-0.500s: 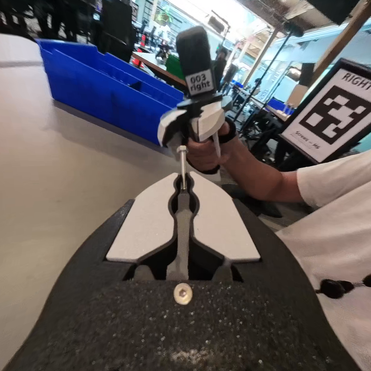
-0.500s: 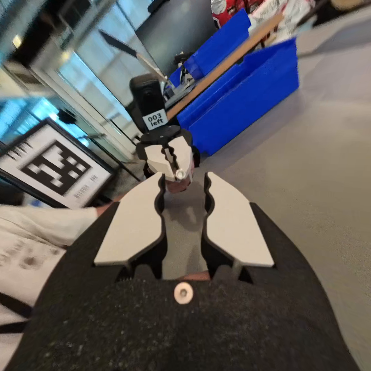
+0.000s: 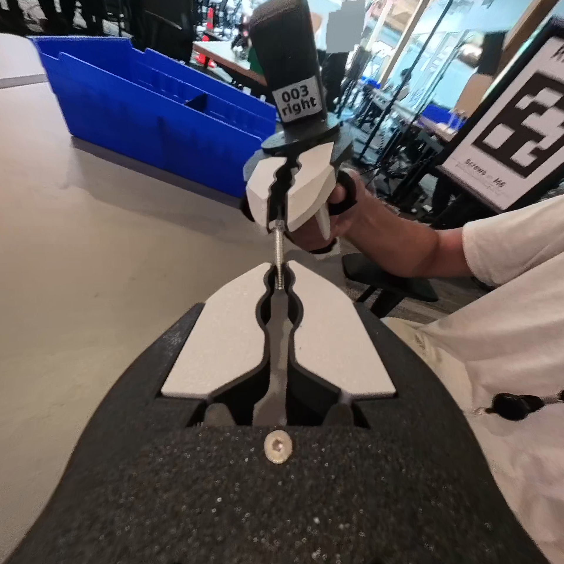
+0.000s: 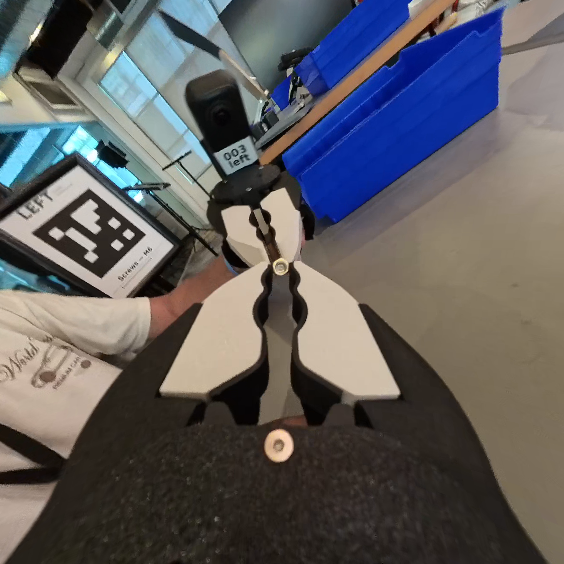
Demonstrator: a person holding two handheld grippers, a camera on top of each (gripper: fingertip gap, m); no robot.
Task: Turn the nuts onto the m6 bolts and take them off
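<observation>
Right tool (image 4: pixel 281 268) (end-on) on nut (image 4: pixel 280 268)

Right gripper closed onto the nut

Half a second ago the right gripper (image 4: pixel 281 270) stood wide open, short of the small silver hex nut (image 4: pixel 281 268); its white fingertips (image 4: pixel 300 273) are now narrowed onto that nut at the end of the threaded steel bolt (image 3: pixel 278 248), and it has moved in closer to the left gripper (image 3: pixel 279 268).
</observation>
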